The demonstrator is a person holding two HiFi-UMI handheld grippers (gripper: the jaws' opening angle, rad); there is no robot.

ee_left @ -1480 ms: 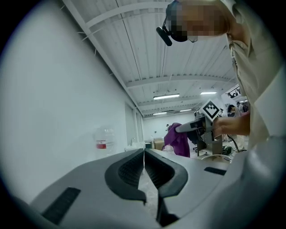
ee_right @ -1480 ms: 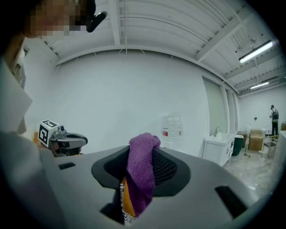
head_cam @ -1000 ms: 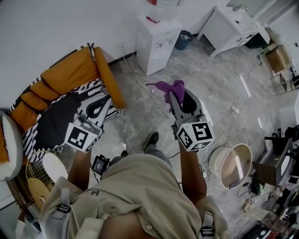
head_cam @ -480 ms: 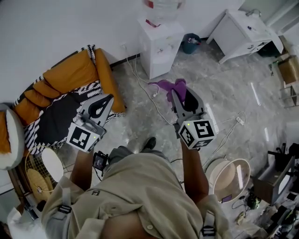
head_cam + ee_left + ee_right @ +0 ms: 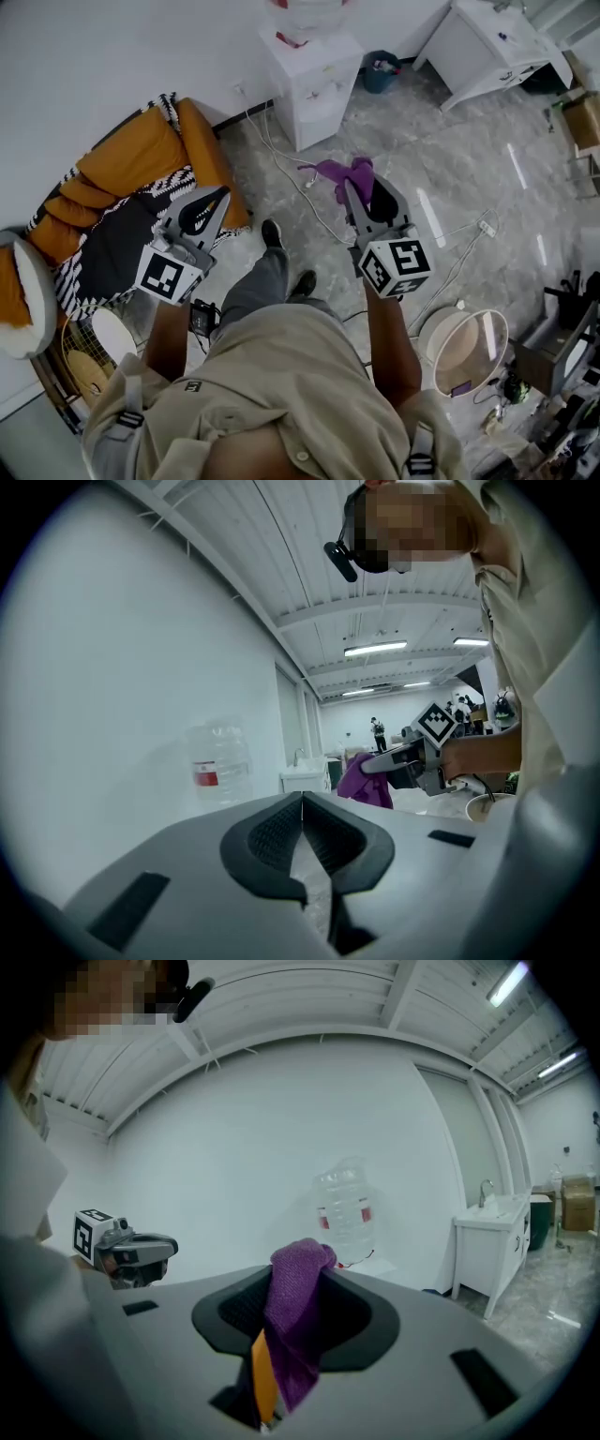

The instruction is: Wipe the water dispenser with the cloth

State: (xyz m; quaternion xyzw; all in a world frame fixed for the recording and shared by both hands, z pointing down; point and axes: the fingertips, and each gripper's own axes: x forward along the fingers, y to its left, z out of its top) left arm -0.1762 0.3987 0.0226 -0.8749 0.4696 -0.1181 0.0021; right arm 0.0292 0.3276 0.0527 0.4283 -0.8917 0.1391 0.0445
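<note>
Cloth (image 5: 339, 174) — one, purple — clenched in right gripper (image 5: 361, 192); left gripper (image 5: 208, 202) closed empty; one water dispenser (image 5: 314, 80) ahead.

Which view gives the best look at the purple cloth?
The right gripper view: the purple cloth sits close and central, pinched between the jaws of the right gripper. The head view shows it bunched at that gripper's tip; the left gripper view shows it small and far off.

Cloth (image 5: 333, 173): purple, bunched, pinched in right gripper (image 5: 361, 187), drooping from its jaws.
Water dispenser (image 5: 314, 80): white, upright, 12 o'clock, clear bottle on top.
</note>
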